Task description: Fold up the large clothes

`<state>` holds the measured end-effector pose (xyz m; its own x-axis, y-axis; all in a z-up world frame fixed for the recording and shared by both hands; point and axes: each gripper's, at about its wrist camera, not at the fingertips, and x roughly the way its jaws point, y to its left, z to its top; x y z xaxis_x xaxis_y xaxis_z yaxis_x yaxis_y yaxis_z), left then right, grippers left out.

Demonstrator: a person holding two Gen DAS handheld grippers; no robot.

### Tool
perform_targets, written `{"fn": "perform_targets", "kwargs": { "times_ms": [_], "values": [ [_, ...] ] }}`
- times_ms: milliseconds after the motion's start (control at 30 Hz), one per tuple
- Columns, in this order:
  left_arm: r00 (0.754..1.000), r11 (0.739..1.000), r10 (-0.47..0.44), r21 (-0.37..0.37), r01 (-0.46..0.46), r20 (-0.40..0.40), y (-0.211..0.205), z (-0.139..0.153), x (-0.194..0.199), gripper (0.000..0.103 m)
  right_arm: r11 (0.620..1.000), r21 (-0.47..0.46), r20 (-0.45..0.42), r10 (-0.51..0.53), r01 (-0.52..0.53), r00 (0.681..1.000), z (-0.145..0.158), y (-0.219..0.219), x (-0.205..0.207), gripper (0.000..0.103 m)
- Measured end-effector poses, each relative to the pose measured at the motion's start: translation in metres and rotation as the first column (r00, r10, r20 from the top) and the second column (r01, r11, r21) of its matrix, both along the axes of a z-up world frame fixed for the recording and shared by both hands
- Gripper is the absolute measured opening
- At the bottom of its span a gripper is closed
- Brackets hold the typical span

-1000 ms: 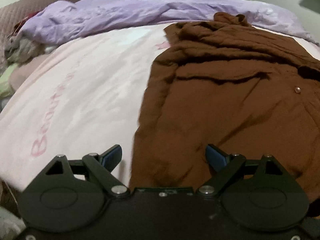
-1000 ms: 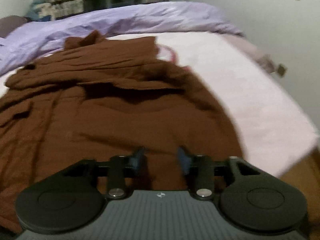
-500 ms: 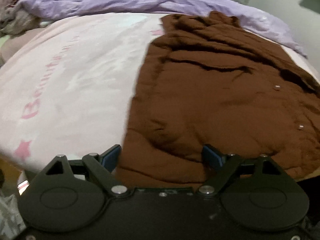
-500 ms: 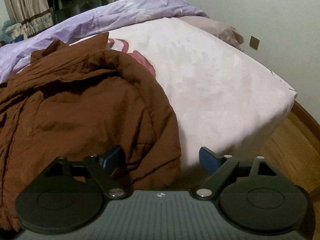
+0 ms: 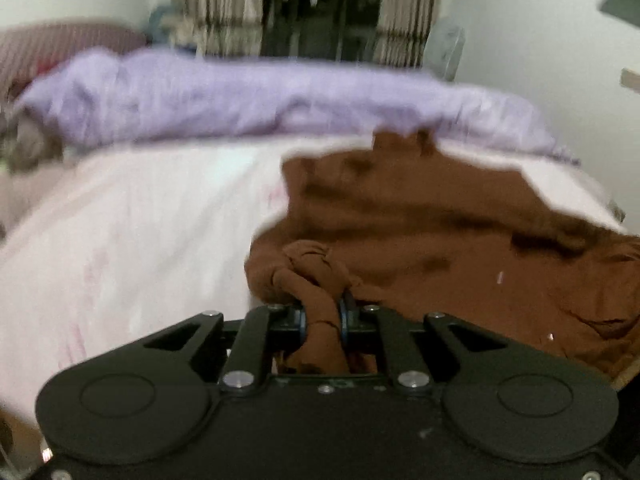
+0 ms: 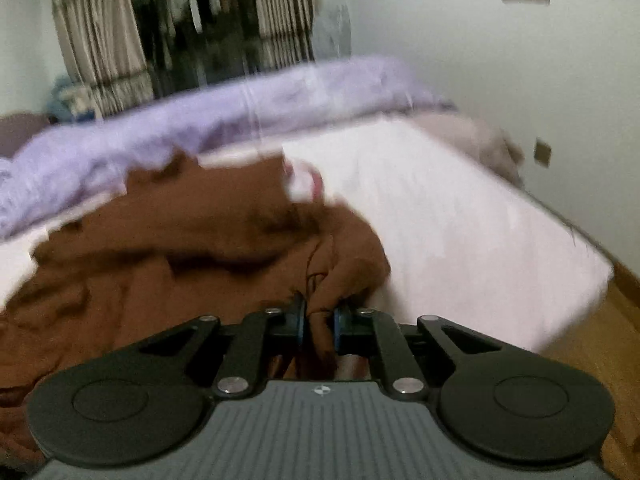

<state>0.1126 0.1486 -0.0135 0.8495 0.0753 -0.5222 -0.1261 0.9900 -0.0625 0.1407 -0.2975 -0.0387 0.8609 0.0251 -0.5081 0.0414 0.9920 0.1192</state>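
**Two bunched grips, one loose garment**

The left gripper (image 5: 323, 318) pinches a wad of the brown garment (image 5: 460, 248) between its fingers; the right gripper (image 6: 319, 322) pinches another bunch of it. Beyond both sets of fingers, the rest of the garment lies rumpled on the pink bed (image 5: 132, 216). Because each grip likely holds gathered folds, not a flat edge, layers may slip out, or the fold may land crooked with creases trapped inside.

Left of the brown garment (image 5: 420, 240): bare pink bed (image 5: 140, 220), open passage.
Right of the garment: bare sheet up to the wall (image 6: 500, 60).
Behind the garment: heaped purple duvet (image 5: 260, 100) blocks the way.
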Motion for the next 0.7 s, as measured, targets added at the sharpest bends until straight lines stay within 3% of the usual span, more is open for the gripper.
{"fn": "perform_targets", "kwargs": {
  "times_ms": [133, 267, 333, 400, 467, 533, 567, 600, 700],
  "values": [
    [0.998, 0.998, 0.025, 0.061, -0.028, 0.05, 0.001, 0.01, 0.03, 0.013, 0.999, -0.038, 0.055, -0.037, 0.039, 0.998, 0.014, 0.005, 0.027, 0.013],
    [0.996, 0.998, 0.051, 0.039, -0.049, -0.076, 0.009, -0.034, 0.074, 0.014, 0.997, -0.03, -0.027, -0.066, 0.065, 0.997, -0.018, 0.002, 0.067, 0.013],
    [0.987, 0.998, 0.048, 0.046, -0.042, -0.152, 0.004, -0.058, 0.086, 0.023, 0.998, -0.043, -0.101, -0.046, 0.042, 0.994, -0.041, 0.006, 0.079, 0.015],
    [0.978, 0.998, 0.042, 0.061, -0.03, -0.204, -0.005, -0.071, 0.09, 0.033, 0.997, -0.07, -0.152, -0.03, 0.019, 0.988, -0.058, 0.012, 0.082, 0.025],
    [0.976, 0.996, 0.046, 0.09, -0.027, -0.211, -0.008, -0.074, 0.085, 0.053, 0.999, -0.047, -0.138, -0.018, 0.011, 0.99, -0.063, 0.013, 0.073, 0.041],
    [0.971, 0.995, 0.055, 0.09, -0.035, -0.231, -0.005, -0.075, 0.08, 0.084, 0.999, -0.039, -0.132, -0.014, 0.009, 0.991, -0.064, 0.009, 0.064, 0.063],
    [0.967, 0.996, 0.058, 0.08, -0.04, -0.246, 0.0, -0.075, 0.076, 0.087, 0.999, -0.04, -0.134, -0.022, 0.017, 0.991, -0.064, 0.004, 0.063, 0.081],
    [0.963, 0.997, 0.062, 0.06, -0.048, -0.26, 0.005, -0.076, 0.071, 0.091, 0.999, -0.042, -0.136, -0.038, 0.033, 0.99, -0.064, -0.001, 0.059, 0.089],
    [0.958, 0.999, 0.016, -0.023, -0.024, -0.287, 0.016, -0.083, 0.059, 0.092, 0.999, 0.027, -0.149, -0.026, 0.03, 0.988, -0.063, -0.024, 0.048, 0.089]
  ]
}}
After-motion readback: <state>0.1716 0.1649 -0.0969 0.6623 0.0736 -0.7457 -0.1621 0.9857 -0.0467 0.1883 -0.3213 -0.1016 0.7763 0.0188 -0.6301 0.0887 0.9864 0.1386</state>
